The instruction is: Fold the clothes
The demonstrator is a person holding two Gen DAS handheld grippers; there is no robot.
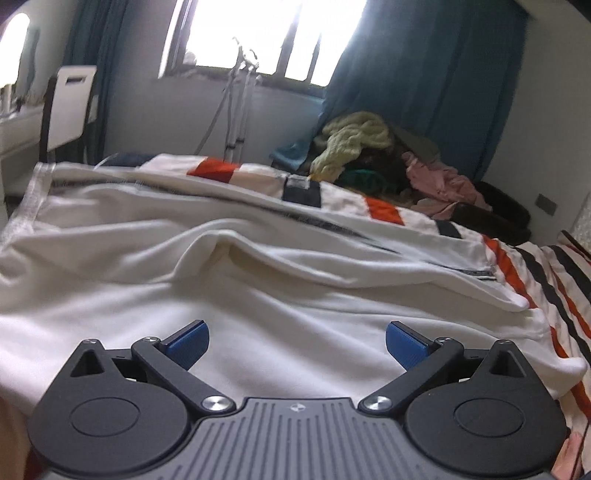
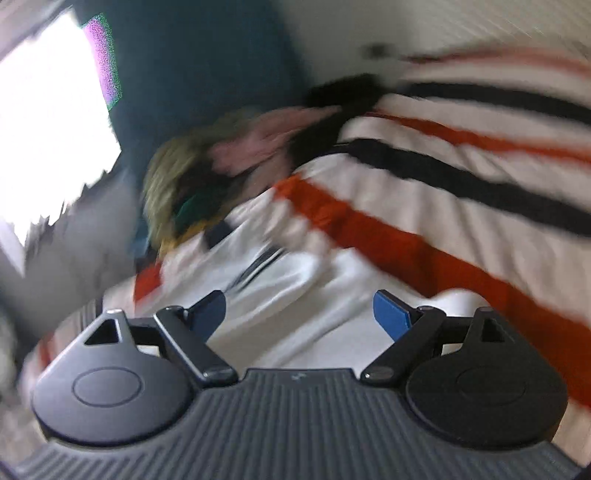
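Note:
A white garment (image 1: pixel 258 280) lies spread and wrinkled on a bed with a white, orange and black striped cover (image 1: pixel 546 273). My left gripper (image 1: pixel 297 343) is open and empty, low over the garment's near part. In the right wrist view, which is blurred by motion and tilted, my right gripper (image 2: pixel 299 314) is open and empty above the white garment (image 2: pixel 303 295) near the striped cover (image 2: pixel 461 206).
A pile of mixed clothes (image 1: pixel 373 155), yellow, pink and dark, sits at the far end of the bed and also shows in the right wrist view (image 2: pixel 207 173). Teal curtains (image 1: pixel 424 74) and a bright window (image 1: pixel 273 33) lie behind. A white chair (image 1: pixel 70 107) stands at the left.

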